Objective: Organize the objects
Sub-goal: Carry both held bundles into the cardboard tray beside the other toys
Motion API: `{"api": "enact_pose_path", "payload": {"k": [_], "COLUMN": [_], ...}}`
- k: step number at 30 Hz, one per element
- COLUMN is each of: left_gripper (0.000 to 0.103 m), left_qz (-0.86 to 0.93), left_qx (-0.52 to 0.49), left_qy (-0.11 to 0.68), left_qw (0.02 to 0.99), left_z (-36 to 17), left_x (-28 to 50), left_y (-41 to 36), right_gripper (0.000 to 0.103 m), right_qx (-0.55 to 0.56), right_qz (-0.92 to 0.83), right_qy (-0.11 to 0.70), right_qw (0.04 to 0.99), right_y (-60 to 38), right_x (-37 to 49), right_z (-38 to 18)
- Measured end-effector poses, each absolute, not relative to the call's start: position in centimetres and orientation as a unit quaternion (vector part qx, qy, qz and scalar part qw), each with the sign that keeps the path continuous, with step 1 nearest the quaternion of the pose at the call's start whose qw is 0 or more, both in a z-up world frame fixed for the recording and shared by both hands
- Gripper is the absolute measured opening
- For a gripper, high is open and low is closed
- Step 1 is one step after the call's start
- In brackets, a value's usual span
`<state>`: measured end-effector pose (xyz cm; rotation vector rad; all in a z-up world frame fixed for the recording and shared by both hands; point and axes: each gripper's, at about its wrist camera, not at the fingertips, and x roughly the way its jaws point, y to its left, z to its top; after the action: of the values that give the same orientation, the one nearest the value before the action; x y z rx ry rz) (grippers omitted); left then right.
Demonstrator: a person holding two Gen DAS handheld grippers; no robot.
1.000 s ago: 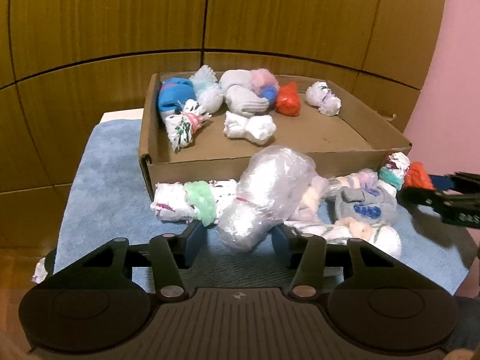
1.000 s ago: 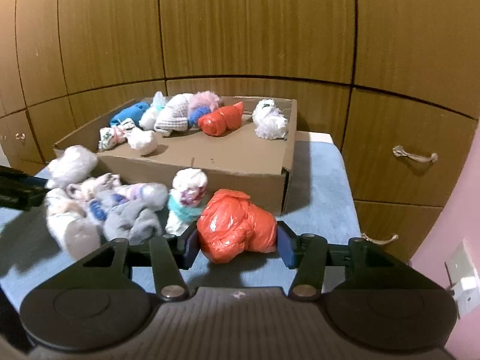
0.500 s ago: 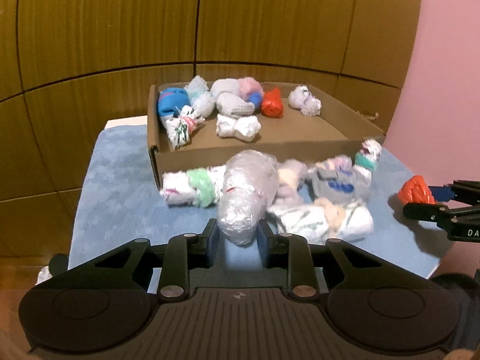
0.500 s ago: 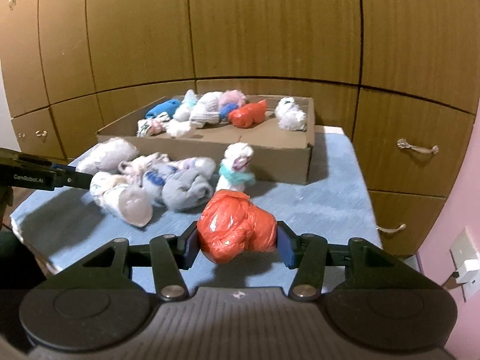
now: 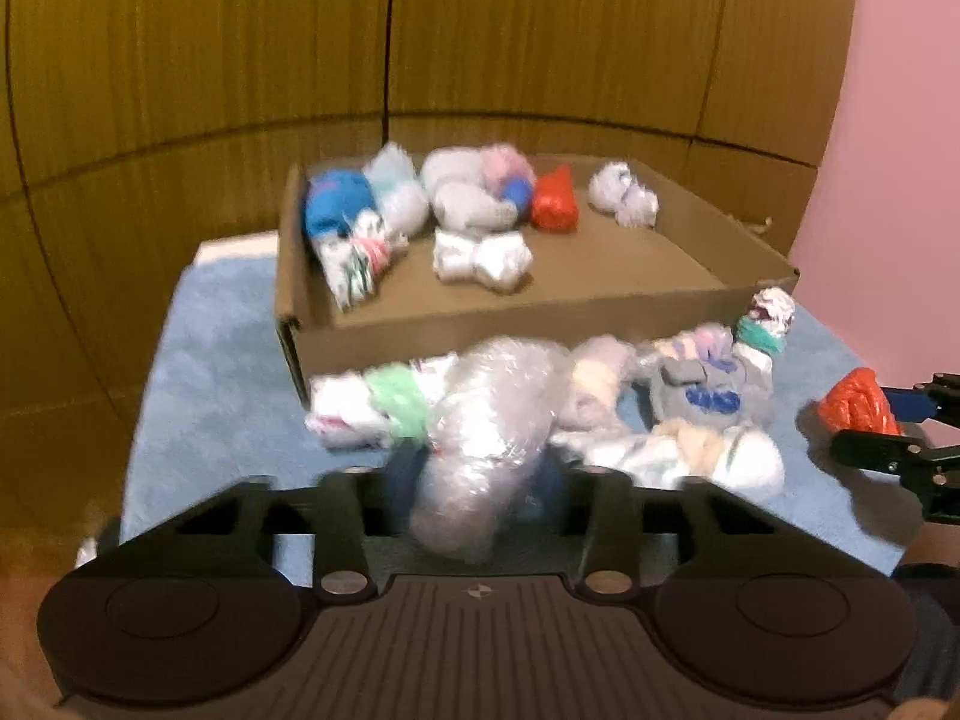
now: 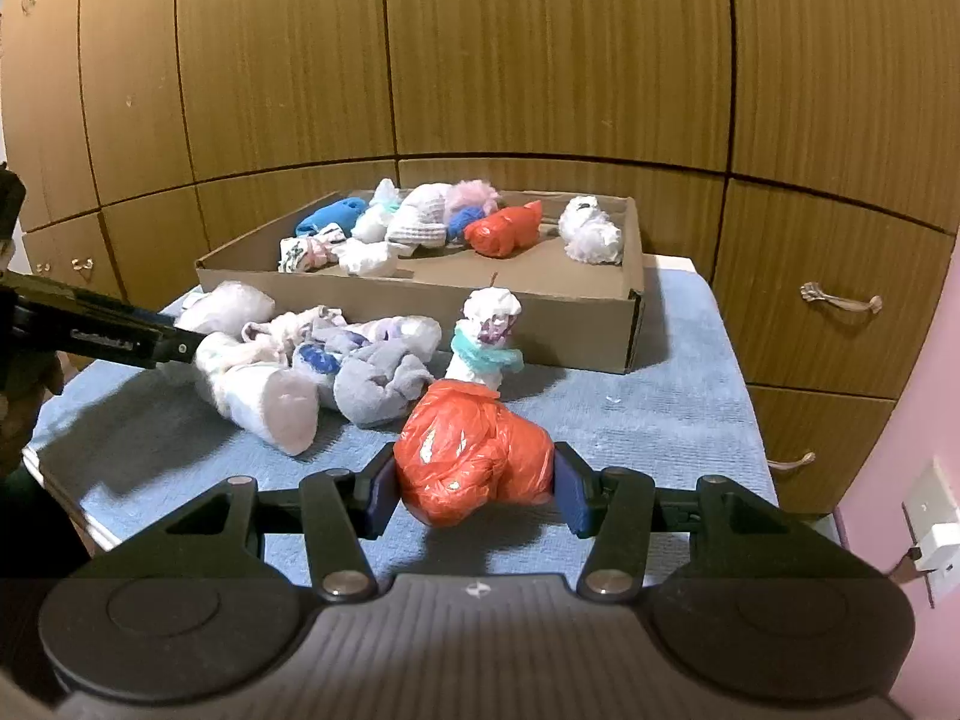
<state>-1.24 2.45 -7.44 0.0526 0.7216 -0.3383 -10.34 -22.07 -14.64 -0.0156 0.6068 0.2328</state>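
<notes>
My left gripper [image 5: 477,468] has a clear plastic bundle [image 5: 486,420] between its blue pads, and both pads touch it while the jaws are opening; this view is blurred. My right gripper [image 6: 474,492] is shut on an orange plastic bundle [image 6: 471,456], held just above the blue towel [image 6: 630,420]. A pile of rolled sock bundles [image 6: 360,360] lies on the towel in front of the cardboard box [image 6: 420,300]. In the left wrist view the right gripper [image 5: 888,426] holds its orange bundle [image 5: 855,405] at the far right.
The box [image 5: 420,330] holds several bundles along its back, among them a blue one [image 5: 333,204] and an orange one [image 5: 555,204]. A white bundle with a teal band [image 6: 486,342] stands upright near the box. Wooden cabinet doors [image 6: 540,60] stand behind.
The left jaws narrowed around the clear bundle's near end, then widened, and the bundle now sits deeper between them. The right gripper drew back from the box with its orange bundle.
</notes>
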Motion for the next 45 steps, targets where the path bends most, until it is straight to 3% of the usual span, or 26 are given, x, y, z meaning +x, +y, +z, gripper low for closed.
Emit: {"api": "enact_pose_path", "payload": {"k": [4, 25, 37, 45], "left_gripper": [0.038, 0.038, 0.039, 0.039], "left_qz": [-0.158, -0.176, -0.205, -0.204], "left_qx": [0.027, 0.038, 0.062, 0.062], "left_qy": [0.341, 0.301, 0.302, 0.363], "left_qw": [0.926, 0.937, 0.929, 0.907], "left_z": [-7.4, -0.6, 2.5, -0.7], "left_x": [-2.4, -6.8, 0.6, 9.3], "left_y": [2.6, 1.6, -3.6, -8.1], "right_gripper": [0.048, 0.048, 0.048, 0.048], "right_qx": [-0.010, 0.022, -0.013, -0.078], "right_qz": [0.113, 0.142, 0.153, 0.152], "right_qy": [0.299, 0.232, 0.216, 0.269], "right_qw": [0.948, 0.962, 0.964, 0.948], "right_y": [-22.3, -19.6, -20.4, -20.9], "right_x": [-10.5, -13.7, -8.4, 0.7], "right_z": [-14.7, -9.6, -5.9, -7.9]}}
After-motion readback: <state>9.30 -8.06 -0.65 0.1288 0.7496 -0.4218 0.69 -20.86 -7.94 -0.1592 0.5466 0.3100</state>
